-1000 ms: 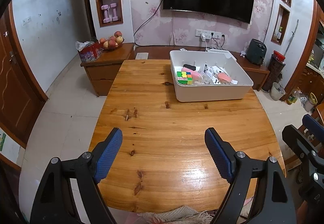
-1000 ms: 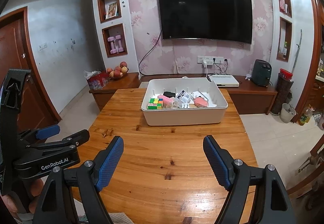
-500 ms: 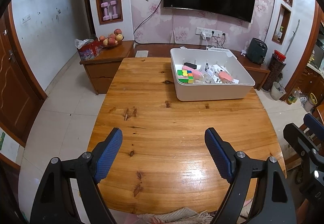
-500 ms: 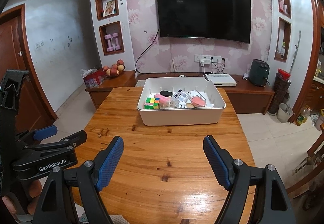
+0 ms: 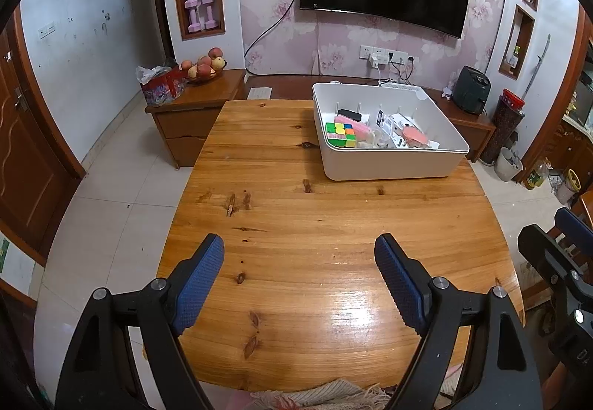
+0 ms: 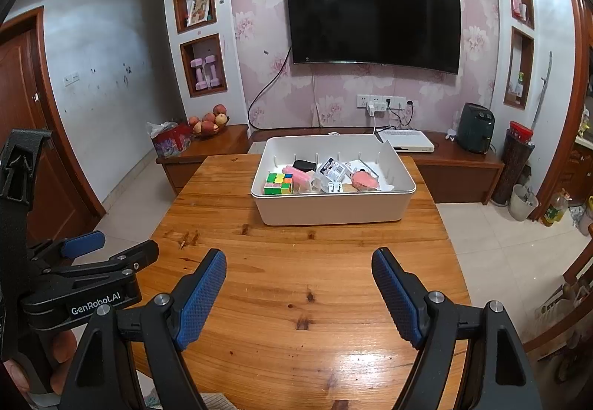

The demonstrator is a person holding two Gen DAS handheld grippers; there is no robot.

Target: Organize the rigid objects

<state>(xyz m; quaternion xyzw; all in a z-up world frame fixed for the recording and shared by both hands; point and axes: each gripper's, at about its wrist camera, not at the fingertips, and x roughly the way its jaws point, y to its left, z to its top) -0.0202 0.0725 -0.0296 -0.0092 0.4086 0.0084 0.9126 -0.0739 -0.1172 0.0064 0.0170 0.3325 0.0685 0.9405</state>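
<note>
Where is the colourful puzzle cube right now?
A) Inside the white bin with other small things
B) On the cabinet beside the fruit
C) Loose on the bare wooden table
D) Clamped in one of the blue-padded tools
A: the puzzle cube sits in the white bin, at its left end beside other small items, while the table in front is bare and both tools stand open, holding nothing.

The white plastic bin's (image 6: pixel 333 210) near wall hides the lower parts of its contents; the small white packaged items (image 6: pixel 335 173) beside the multicoloured puzzle cube (image 6: pixel 278 184) are too small to identify. A fringed knitted cloth (image 5: pixel 326 396) is cut off by the bottom edge.
</note>
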